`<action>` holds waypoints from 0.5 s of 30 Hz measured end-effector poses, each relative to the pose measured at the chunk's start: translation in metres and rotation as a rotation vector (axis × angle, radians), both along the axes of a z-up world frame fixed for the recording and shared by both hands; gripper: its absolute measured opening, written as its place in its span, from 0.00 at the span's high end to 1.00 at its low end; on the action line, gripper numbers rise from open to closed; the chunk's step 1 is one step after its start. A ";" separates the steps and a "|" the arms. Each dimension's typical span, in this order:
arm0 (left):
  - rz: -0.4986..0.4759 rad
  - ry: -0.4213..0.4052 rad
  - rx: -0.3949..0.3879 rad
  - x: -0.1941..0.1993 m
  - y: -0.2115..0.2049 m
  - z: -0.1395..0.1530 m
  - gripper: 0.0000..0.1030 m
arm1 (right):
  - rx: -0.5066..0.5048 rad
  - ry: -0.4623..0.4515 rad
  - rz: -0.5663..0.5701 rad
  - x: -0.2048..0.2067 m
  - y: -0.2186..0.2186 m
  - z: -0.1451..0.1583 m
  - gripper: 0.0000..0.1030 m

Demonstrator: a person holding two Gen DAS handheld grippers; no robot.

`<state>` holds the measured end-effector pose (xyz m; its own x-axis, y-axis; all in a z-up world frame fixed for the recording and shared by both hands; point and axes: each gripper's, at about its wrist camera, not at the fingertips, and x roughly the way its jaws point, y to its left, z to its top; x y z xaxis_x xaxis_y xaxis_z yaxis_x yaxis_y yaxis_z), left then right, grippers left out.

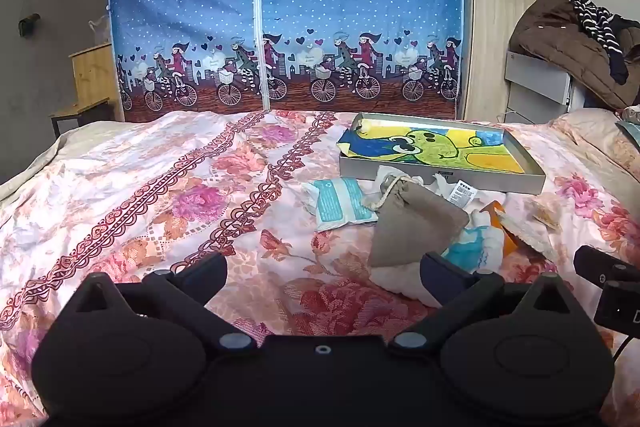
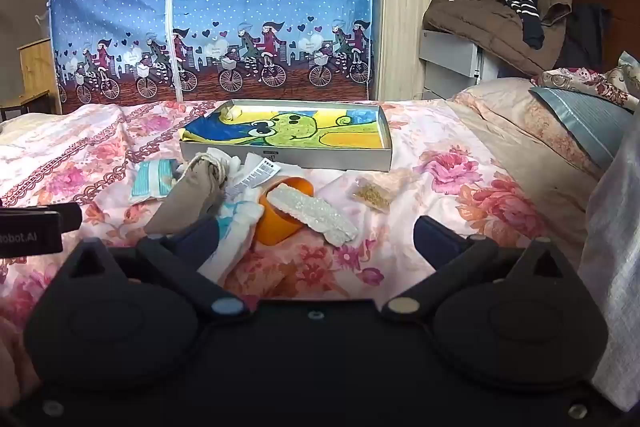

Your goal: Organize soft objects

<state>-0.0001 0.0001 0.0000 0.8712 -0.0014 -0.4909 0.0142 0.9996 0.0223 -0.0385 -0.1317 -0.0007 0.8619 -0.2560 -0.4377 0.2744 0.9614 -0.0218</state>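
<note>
A grey shallow box (image 1: 440, 174) (image 2: 280, 157) lined with a yellow, green and blue cartoon cloth lies on the floral bedspread. In front of it lies a pile of soft things: a beige drawstring pouch (image 1: 412, 223) (image 2: 188, 195), a pale blue packet (image 1: 340, 205) (image 2: 154, 179), a white and blue cloth (image 1: 476, 247) (image 2: 240, 223), a white foam piece (image 2: 312, 213) resting on an orange cup (image 2: 280, 223), and a small bag of grains (image 2: 372, 197). My left gripper (image 1: 322, 273) is open and empty, just before the pile. My right gripper (image 2: 316, 235) is open and empty, near the cup.
The bedspread (image 1: 160, 207) stretches left of the pile. A blue fabric wardrobe (image 1: 280, 7) stands behind the bed. Pillows (image 2: 560, 123) lie at the right, with a brown coat (image 2: 488, 15) on a grey unit behind. A wooden stand (image 1: 92, 75) is at the far left.
</note>
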 end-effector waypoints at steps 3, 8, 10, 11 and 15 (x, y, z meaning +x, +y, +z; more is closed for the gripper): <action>0.000 0.000 0.001 0.000 0.000 0.000 0.01 | 0.000 -0.001 0.000 0.000 0.000 0.000 0.00; 0.000 0.001 -0.001 -0.001 0.001 0.000 0.01 | 0.001 0.000 0.000 0.000 0.000 0.000 0.00; 0.000 0.001 0.003 0.000 0.000 0.000 0.01 | 0.001 0.001 0.000 0.000 -0.001 0.000 0.00; 0.000 0.002 0.003 0.000 0.000 0.000 0.01 | 0.002 0.002 -0.001 0.000 -0.001 0.000 0.00; -0.001 0.002 0.003 0.000 0.000 0.000 0.01 | 0.002 0.002 0.000 0.000 -0.001 0.000 0.00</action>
